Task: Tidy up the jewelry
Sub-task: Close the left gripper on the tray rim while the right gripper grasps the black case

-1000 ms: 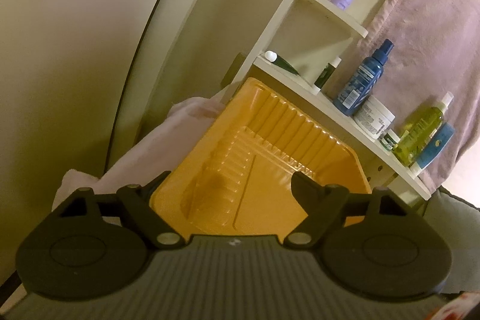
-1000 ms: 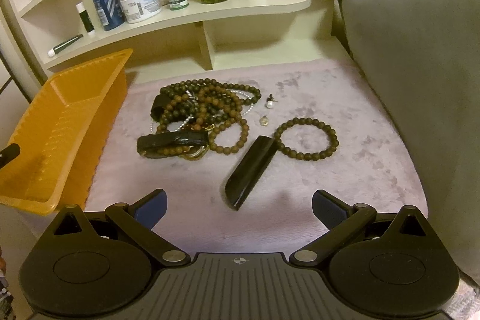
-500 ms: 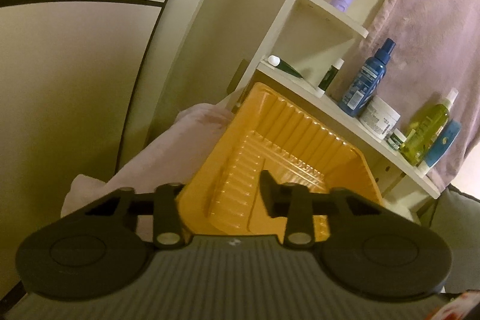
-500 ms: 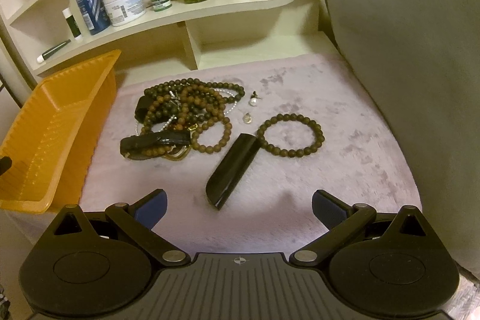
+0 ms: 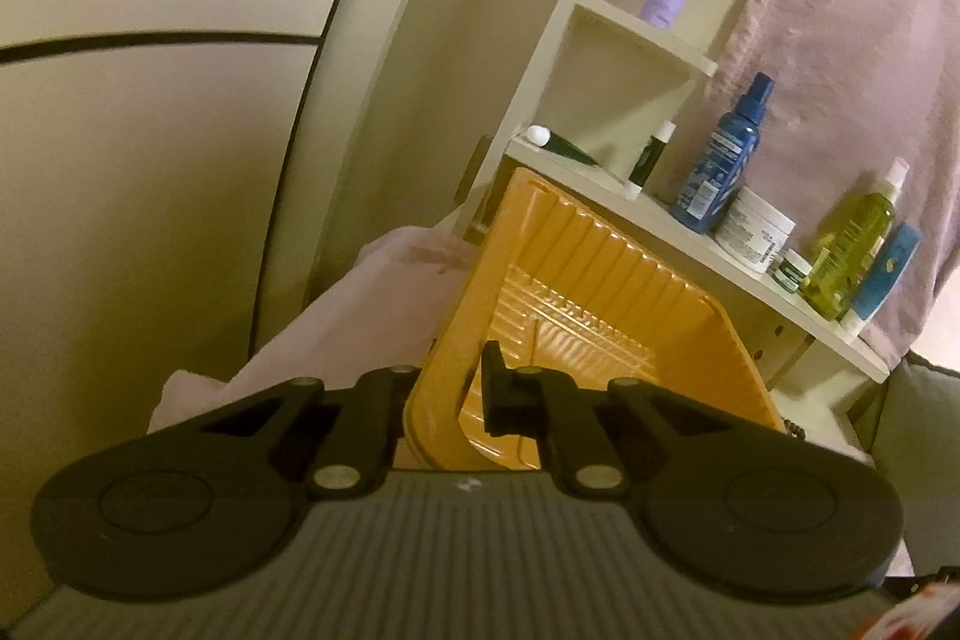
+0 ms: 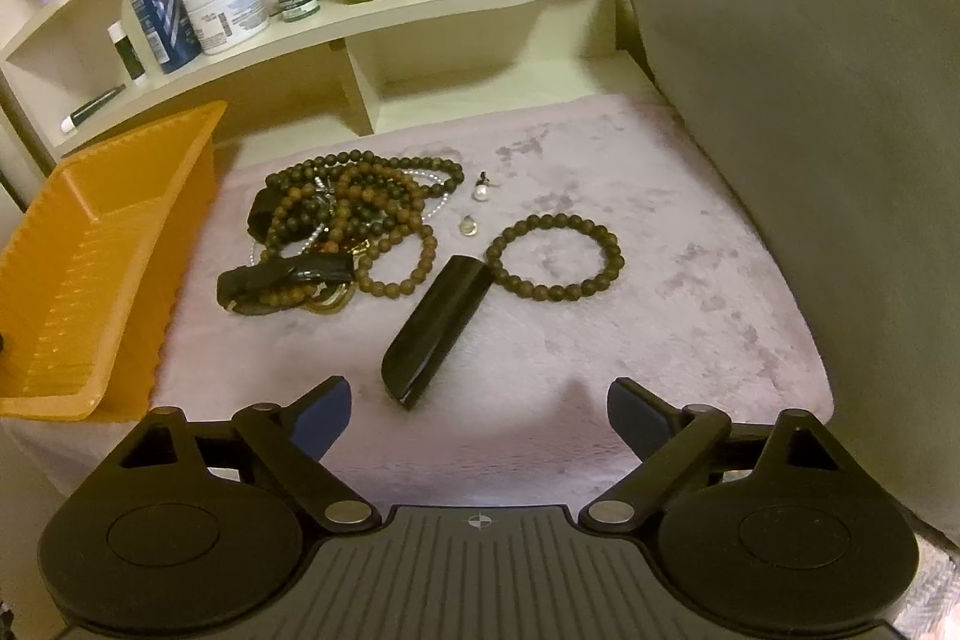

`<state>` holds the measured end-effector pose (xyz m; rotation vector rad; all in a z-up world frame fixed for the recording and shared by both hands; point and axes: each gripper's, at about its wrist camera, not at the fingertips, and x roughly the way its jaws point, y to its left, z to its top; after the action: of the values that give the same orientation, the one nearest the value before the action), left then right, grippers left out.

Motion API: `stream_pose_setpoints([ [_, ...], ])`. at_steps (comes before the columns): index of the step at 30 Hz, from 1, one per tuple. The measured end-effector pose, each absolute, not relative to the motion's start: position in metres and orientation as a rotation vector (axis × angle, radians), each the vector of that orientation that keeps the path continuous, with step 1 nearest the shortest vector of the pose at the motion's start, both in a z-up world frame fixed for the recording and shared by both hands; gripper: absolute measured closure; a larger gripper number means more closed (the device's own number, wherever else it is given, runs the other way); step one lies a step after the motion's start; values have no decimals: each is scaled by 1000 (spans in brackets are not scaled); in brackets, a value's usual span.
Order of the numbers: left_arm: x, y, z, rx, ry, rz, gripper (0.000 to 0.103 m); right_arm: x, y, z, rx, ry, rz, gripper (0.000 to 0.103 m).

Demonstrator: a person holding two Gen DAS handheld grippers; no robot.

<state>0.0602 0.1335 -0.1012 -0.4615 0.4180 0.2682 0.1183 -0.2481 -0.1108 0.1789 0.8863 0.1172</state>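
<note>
The left tongs (image 5: 447,394) have just clenched on the near wall of the orange tray (image 5: 606,304), so hold it steady. The right tongs (image 6: 479,415), released though just narrowing with nothing between them, should come down squarely on the black case (image 6: 435,331); the bead heap (image 6: 348,226) lies beside the tray on the pink cloth (image 6: 660,316).

Left tool (image 5: 447,394) clamps orange tray (image 5: 606,292) wall.

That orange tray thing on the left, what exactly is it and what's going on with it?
The orange tray looks like thin glossy moulded plastic, with ribbed walls and floor and a raised divider that splits the inside into compartments. Nothing shows inside it. It is tipped up, not lying flat, at the left edge of the pink fuzzy cloth, beside the pile of beads but apart from it. The left gripper has just closed on its near wall, one of the fingers inside the tray.
</note>
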Motion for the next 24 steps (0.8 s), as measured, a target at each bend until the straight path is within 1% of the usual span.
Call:
stream_pose_setpoints([
  [4,59,128,-95,-423,407,262,96,117,-251,-111,181,883,115,13],
  [7,58,124,-90,-381,404,259,96,117,-253,-111,182,880,118,16],
  [13,58,115,-80,-307,395,247,97,120,-258,-112,181,873,131,30],
  [15,58,113,-78,-295,389,245,97,123,-259,-114,189,881,148,38],
  [17,58,111,-75,-281,385,243,98,125,-259,-116,196,882,163,43],
  [24,58,113,-73,-270,383,243,98,133,-252,-117,203,877,186,46],
])
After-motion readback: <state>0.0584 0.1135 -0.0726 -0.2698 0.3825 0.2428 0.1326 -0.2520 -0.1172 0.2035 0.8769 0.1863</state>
